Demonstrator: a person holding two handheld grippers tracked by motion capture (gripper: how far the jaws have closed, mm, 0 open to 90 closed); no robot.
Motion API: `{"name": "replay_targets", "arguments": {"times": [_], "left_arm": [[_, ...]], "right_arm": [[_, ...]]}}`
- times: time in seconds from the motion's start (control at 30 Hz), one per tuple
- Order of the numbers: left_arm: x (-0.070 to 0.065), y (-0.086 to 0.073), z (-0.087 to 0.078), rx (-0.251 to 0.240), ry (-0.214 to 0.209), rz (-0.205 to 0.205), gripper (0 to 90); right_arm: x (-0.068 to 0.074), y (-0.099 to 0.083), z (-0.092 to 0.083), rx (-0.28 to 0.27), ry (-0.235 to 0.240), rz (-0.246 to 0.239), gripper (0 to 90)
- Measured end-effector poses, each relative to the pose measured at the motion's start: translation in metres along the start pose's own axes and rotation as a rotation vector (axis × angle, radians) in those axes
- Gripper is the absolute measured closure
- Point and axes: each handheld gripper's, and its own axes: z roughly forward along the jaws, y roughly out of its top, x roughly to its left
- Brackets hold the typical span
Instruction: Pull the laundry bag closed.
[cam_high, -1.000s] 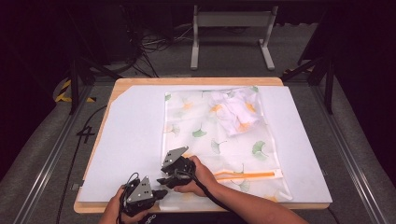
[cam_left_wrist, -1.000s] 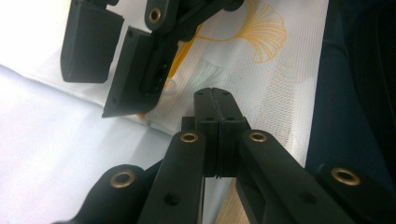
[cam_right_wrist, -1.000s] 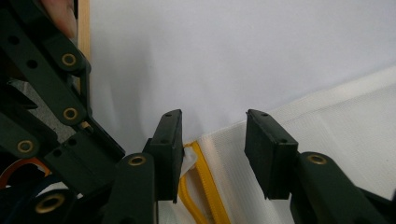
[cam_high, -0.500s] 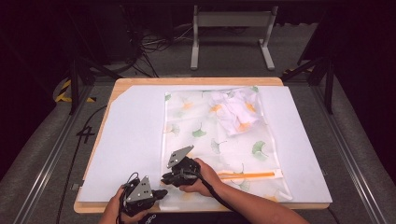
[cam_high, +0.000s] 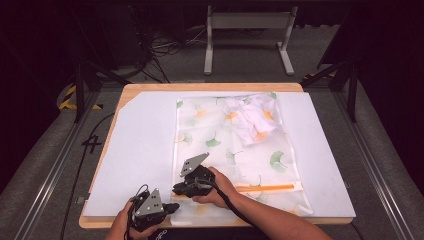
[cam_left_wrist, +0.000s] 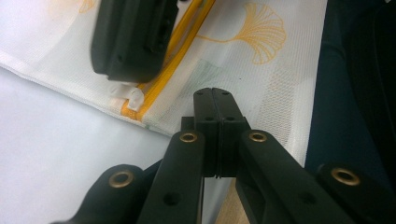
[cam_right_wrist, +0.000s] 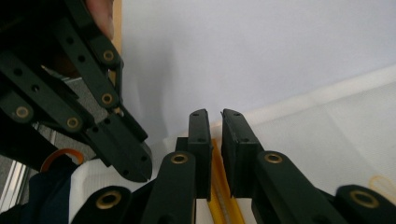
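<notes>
Both grippers low at the near table edge, working the zipper end of a mesh bag.

Left gripper (cam_high: 170, 207) at 6 o'clock, jaws pressed fully together over the bag's near corner; can't tell if any mesh is caught between them. Right gripper (cam_high: 179, 190) just beyond it, at about 1 o'clock from the left one, jaws a narrow slit apart, straddling the orange zipper (cam_right_wrist: 219, 196). The white zipper pull (cam_left_wrist: 128, 96) lies at that zipper's end, beside the right jaws. Mesh bag (cam_high: 227, 150), ginkgo-leaf print, runs toward 12 o'clock on a white sheet (cam_high: 140, 145); crumpled white cloth (cam_high: 252, 117) inside at its far end.
</notes>
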Motion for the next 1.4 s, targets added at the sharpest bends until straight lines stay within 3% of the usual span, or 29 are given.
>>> {"name": "replay_targets", "arguments": {"times": [0.27,0.4,0.5,0.57,0.83,1.03,1.2,1.3,1.4], "left_arm": [[0.001,0.000,0.000,-0.001,-0.004,0.002,90.0],[0.001,0.000,0.000,-0.002,-0.004,-0.001,90.0],[0.001,0.000,0.000,-0.002,-0.005,0.002,90.0],[0.001,0.000,0.000,-0.001,-0.004,0.001,90.0],[0.001,0.000,0.000,-0.001,-0.004,-0.001,90.0],[0.001,0.000,0.000,-0.003,-0.006,-0.005,89.9],[0.001,0.000,0.000,-0.004,-0.004,-0.004,89.9],[0.001,0.000,0.000,-0.004,-0.005,-0.003,89.9],[0.001,0.000,0.000,-0.002,-0.010,-0.005,89.9]], "right_arm": [[-0.002,0.007,0.004,-0.020,-0.008,-0.001,69.2],[-0.006,0.011,0.009,-0.023,0.069,-0.044,66.8],[-0.007,0.011,0.013,0.029,0.091,-0.073,63.5],[-0.008,0.010,0.017,0.065,0.084,-0.080,64.5],[-0.010,0.005,0.008,0.078,0.113,-0.094,74.2],[-0.011,0.000,0.004,0.090,0.135,-0.093,75.6],[-0.014,-0.001,0.005,0.068,0.142,-0.062,77.2],[-0.017,0.000,0.002,0.049,0.124,-0.057,67.1],[-0.019,0.007,0.000,0.003,0.114,-0.036,67.2]]}}
